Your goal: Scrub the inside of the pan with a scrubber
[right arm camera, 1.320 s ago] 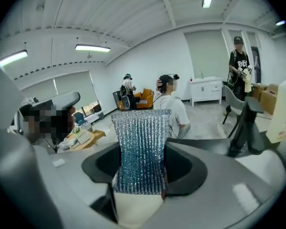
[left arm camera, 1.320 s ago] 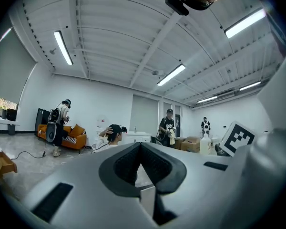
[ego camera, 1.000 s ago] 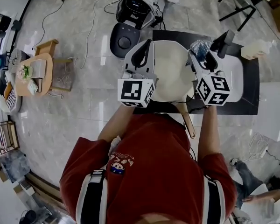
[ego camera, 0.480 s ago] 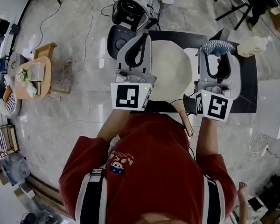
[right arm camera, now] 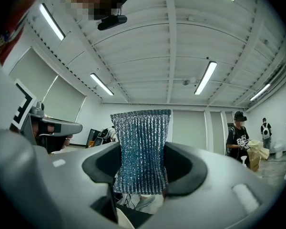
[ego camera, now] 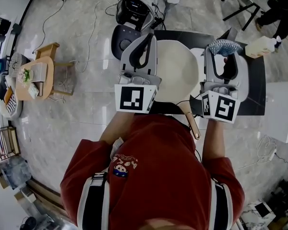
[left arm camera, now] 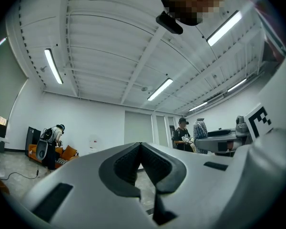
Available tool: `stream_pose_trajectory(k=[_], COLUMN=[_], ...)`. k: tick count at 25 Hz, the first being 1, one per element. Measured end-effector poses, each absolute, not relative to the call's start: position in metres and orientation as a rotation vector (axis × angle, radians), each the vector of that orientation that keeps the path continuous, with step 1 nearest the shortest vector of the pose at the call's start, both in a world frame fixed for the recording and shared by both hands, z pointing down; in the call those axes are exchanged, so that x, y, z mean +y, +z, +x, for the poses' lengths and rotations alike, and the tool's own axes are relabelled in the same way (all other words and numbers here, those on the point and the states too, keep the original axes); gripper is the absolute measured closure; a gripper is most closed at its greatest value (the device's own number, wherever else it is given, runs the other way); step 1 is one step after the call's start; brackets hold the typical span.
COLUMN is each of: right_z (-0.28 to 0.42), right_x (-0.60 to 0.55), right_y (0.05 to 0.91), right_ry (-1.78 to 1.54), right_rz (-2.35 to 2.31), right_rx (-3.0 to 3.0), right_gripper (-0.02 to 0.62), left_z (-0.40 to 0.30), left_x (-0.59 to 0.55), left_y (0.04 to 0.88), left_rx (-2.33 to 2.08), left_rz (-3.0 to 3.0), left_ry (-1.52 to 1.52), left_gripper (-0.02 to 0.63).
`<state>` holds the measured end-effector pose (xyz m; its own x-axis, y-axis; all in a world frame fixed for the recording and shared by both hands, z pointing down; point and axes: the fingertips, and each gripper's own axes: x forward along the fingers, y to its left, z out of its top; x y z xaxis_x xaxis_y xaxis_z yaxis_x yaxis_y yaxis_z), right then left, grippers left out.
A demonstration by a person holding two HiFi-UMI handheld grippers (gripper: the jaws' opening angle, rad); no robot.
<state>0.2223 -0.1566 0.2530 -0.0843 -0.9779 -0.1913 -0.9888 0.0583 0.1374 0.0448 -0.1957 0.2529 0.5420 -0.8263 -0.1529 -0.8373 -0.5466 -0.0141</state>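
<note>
A cream pan (ego camera: 175, 73) with a wooden handle (ego camera: 190, 121) lies on the black table (ego camera: 255, 92) in the head view. My left gripper (ego camera: 145, 41) is raised over the pan's left rim, its jaws together with nothing between them (left arm camera: 140, 147). My right gripper (ego camera: 222, 48) is held up to the right of the pan and is shut on a glittery blue-grey scrubber (ego camera: 223, 47). In the right gripper view the scrubber (right arm camera: 142, 149) stands upright between the pads. Both grippers point upward toward the ceiling.
A white board (ego camera: 244, 75) lies on the table under the right gripper. A cream bottle (ego camera: 260, 47) stands at the table's far right. A black rice cooker (ego camera: 134, 9) with its open lid (ego camera: 123, 38) sits on the floor behind. People stand in the room.
My right gripper swung from a tilt over the pan's right rim to upright, lifting the scrubber up and to the right. The left gripper barely shifted. Since half a second ago, nothing moved.
</note>
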Motion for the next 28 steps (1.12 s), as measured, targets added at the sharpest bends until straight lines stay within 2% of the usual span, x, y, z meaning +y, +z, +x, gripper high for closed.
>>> stream_pose_trajectory(k=[28], right_z=[0.2152], right_x=[-0.1615], right_y=[0.2602], right_ry=[0.372], right_rz=[-2.122], right_rx=[2.282], right_gripper=[0.322], left_z=[0.0429], left_x=[-0.1964], left_y=[0.2608], left_rx=[1.466], left_rz=[-2.708], left_ry=[0.188], left_gripper=[0.600])
